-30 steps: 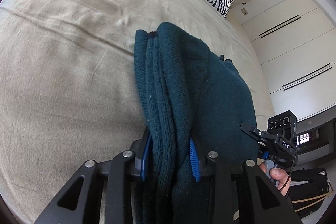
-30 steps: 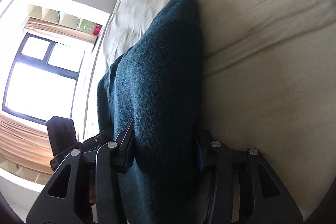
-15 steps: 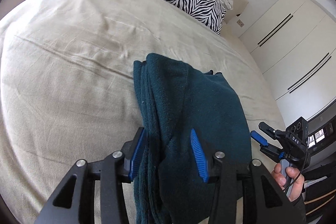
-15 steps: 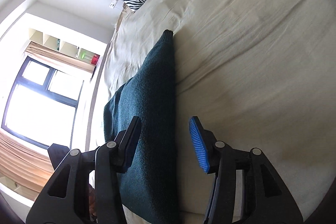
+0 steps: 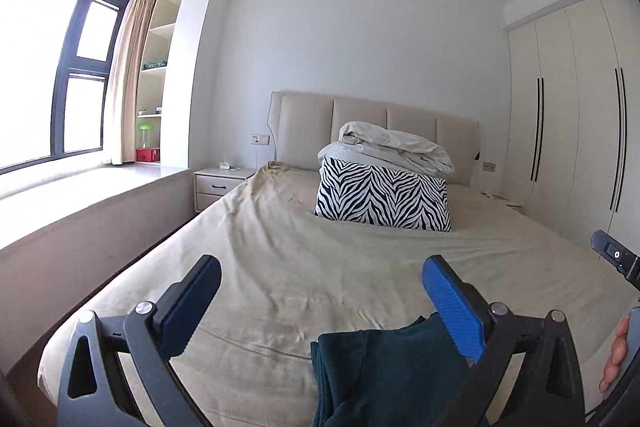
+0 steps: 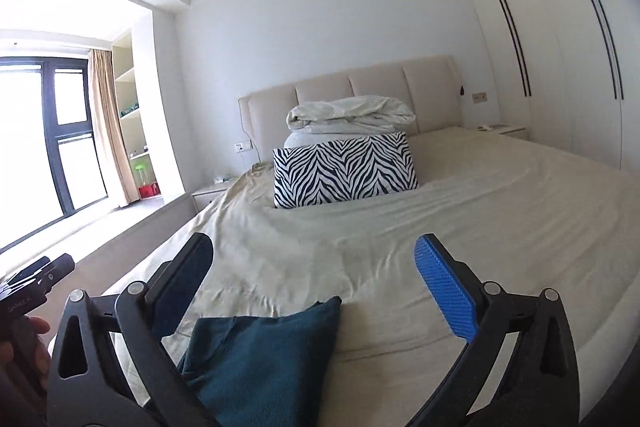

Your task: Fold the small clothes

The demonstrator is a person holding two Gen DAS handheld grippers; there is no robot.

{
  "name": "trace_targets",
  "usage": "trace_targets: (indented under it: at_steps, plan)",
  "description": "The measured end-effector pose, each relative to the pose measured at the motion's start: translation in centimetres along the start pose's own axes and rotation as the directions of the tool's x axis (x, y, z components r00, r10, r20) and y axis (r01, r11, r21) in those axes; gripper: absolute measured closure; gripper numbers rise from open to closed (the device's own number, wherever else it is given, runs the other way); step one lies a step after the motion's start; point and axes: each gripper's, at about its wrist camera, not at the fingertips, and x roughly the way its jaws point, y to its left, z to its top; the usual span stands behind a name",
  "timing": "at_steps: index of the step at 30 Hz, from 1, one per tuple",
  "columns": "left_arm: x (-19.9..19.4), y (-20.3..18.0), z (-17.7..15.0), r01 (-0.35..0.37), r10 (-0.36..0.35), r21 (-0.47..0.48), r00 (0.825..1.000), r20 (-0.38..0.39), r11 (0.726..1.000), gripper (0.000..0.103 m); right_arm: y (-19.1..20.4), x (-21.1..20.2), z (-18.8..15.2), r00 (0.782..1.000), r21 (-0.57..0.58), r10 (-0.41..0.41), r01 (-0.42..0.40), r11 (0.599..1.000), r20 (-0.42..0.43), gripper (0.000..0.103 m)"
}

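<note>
I have released both claws: left gripper [image 5: 320, 291] and right gripper [image 6: 316, 267] now gape wide, raised clear. The folded dark-teal knitted garment [image 5: 384, 375] lies below them on the beige bedsheet [image 5: 304, 251] (fold apparently complete).

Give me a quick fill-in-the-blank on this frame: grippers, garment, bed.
1. Both the left gripper and the right gripper have their jaws ____.
2. The folded teal garment lies on the ____.
3. The pillow near the headboard has a ____ pattern.
4. A crumpled white duvet sits ____ the pillow.

Missing words: open; bed; zebra; on top of
</note>
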Motion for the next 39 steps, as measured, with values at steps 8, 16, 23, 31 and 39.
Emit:
trace_targets:
  at_steps: [8,16,23,31,39]
  plan:
    - [-2.9,-1.2,1.7,0.052,-0.058,0.129,0.998,0.038,0.99,0.0,1.6,-3.5,3.2,0.995,0.014,0.076,-0.075,0.997,-0.065,0.0]
    - [-1.4,-2.1,-1.0,-0.042,0.068,0.229,0.992,-0.108,0.973,0.0,3.2,-2.8,1.5,0.985,-0.023,0.01,-0.015,1.0,-0.175,0.0]
    - [1.7,-1.7,-3.5,-0.051,0.093,0.149,0.954,-0.286,0.987,0.0,3.4,-0.8,-1.4,0.965,-0.048,-0.089,0.08,0.996,-0.246,0.0]
    - [4.9,-1.3,-7.8,-0.023,0.074,0.111,0.874,-0.48,0.994,0.0,2.7,3.7,-6.0,0.87,-0.04,-0.13,0.126,0.991,-0.475,0.0]
    - [6.1,-1.2,-10.3,-0.028,0.078,0.098,0.826,-0.558,0.995,0.0,4.1,6.1,-11.6,0.81,-0.145,-0.197,0.14,0.98,-0.552,0.0]
